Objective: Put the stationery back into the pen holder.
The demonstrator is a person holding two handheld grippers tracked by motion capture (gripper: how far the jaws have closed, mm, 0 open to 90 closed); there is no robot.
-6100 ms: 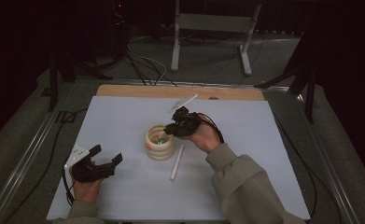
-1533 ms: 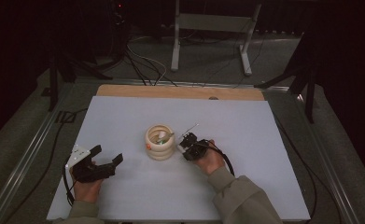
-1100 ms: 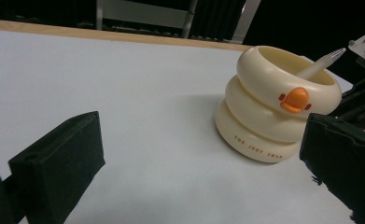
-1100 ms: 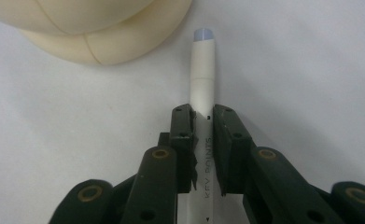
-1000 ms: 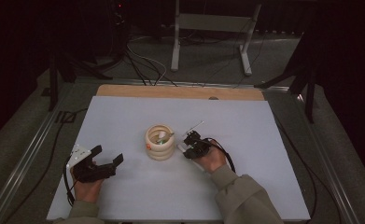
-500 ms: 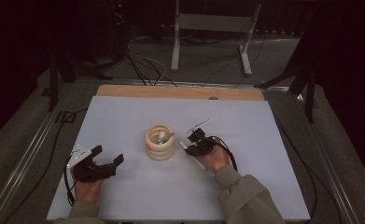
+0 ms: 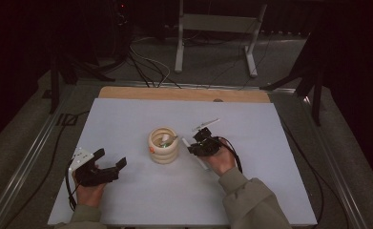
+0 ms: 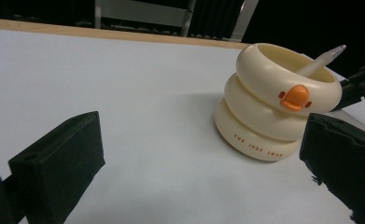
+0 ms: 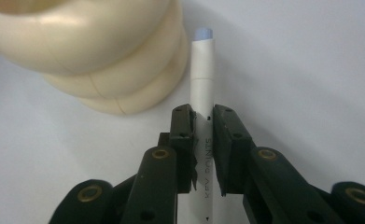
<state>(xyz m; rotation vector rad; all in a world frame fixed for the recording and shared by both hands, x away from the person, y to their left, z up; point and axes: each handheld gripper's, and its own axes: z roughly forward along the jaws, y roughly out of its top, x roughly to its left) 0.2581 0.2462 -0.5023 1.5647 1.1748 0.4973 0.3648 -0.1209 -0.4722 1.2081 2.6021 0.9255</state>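
In the right gripper view the lower end of a white pen runs out of the bottom of the frame under the right gripper, and the print on its barrel is partly covered. The two black fingers are closed against the barrel from either side, so the pen sits squarely between them, its pale blue end pointing to the top of the frame beside the cream ringed pot, whose upper part is cut off; whether pen and pot touch cannot be told. In the high view the pot stands at the centre of the white table, with the right gripper just to its right. The left gripper, at the lower left, has its fingers spread wide with nothing between them. In the left gripper view another pen leans out of the pot. Bare table lies on all sides of the pot, out to the wooden strip along the upper edge.
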